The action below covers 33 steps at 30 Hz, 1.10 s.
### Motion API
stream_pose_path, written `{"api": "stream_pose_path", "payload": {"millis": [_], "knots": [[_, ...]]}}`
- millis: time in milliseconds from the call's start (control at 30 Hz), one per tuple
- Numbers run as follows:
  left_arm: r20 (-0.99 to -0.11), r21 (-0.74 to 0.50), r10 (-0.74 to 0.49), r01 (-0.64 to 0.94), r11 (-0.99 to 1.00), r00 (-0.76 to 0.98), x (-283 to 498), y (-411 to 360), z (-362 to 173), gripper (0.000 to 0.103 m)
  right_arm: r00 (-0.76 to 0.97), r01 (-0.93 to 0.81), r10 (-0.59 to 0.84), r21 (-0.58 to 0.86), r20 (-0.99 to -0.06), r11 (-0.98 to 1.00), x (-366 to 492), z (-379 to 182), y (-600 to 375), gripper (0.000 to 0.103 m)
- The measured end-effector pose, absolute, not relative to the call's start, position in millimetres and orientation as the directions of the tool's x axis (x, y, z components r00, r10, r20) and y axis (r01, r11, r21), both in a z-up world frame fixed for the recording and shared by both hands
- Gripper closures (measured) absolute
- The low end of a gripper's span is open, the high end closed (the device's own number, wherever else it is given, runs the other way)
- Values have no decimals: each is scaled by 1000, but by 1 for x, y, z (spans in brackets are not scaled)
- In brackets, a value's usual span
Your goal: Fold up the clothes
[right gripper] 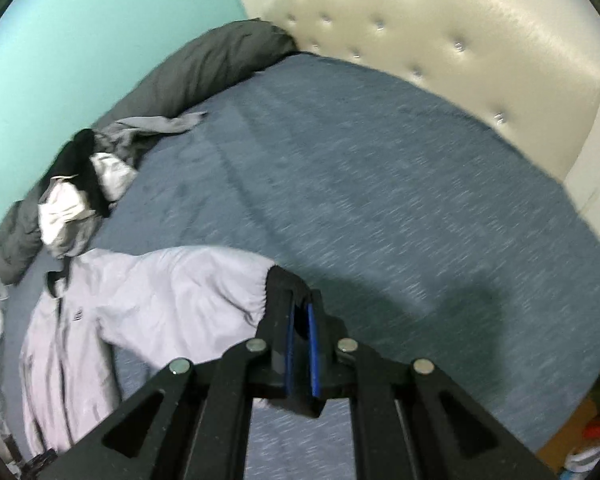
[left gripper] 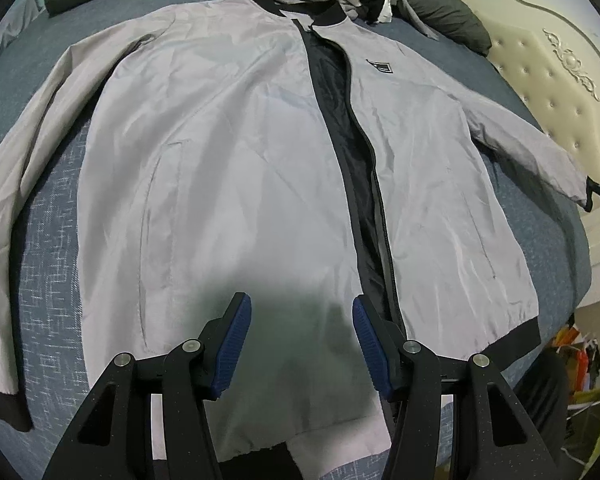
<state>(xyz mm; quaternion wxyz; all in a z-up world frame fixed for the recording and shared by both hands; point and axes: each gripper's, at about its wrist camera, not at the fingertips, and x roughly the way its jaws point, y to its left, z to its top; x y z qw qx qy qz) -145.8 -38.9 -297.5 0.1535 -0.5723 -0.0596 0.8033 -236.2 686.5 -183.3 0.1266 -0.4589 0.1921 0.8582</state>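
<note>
A: We get soft, even indoor light in the left wrist view, fairly dim, with a faint sheen on the grey jacket (left gripper: 228, 152). A dark shadow pools on it between the left gripper (left gripper: 302, 336) jaws, toward 6 o'clock.

B: In the right wrist view we see motion blur streaking the blue bed (right gripper: 380, 184), and glare on the cream headboard (right gripper: 440, 32) at 1 o'clock. A broad shadow lies at 4 o'clock. Both views bend hard at the rim, with black corners.
</note>
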Motion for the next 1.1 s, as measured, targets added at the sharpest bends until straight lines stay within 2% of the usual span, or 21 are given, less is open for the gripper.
{"api": "stream_pose_path", "payload": {"millis": [100, 200, 300, 400, 667, 733, 767, 967, 1100], "knots": [[-903, -270, 313, -178, -946, -295, -147, -37, -298, 46, -507, -434, 102, 151, -856, -888, -246, -181, 705, 96], [-906, -264, 308, -182, -947, -290, -149, -38, -298, 46, -443, -480, 227, 15, -868, -877, -243, -195, 711, 92], [-909, -256, 301, -184, -949, -288, -151, -39, -296, 46, -471, -488, 234, 30, -851, -872, -236, -206, 715, 85], [-909, -254, 298, -181, -950, -292, -153, -39, -295, 46, -518, -470, 159, 124, -841, -874, -228, -216, 713, 76], [-907, -239, 268, -126, -963, -325, -154, -75, -279, 45, -556, -371, -9, 257, -831, -892, -231, -238, 660, 73], [-911, -227, 246, -95, -969, -330, -156, -94, -276, 43, -570, -349, -19, 263, -821, -900, -232, -240, 631, 64], [-913, -221, 235, -79, -972, -333, -157, -103, -274, 41, -577, -326, -38, 272, -816, -905, -234, -240, 615, 64], [-929, -154, 133, 32, -988, -345, -153, -166, -268, 39, -647, -150, -307, 512, -697, -846, -221, -247, 502, 56], [-937, -94, 59, 85, -992, -345, -138, -197, -271, 39, -646, -81, -425, 610, -634, -788, -206, -260, 442, 53]]}}
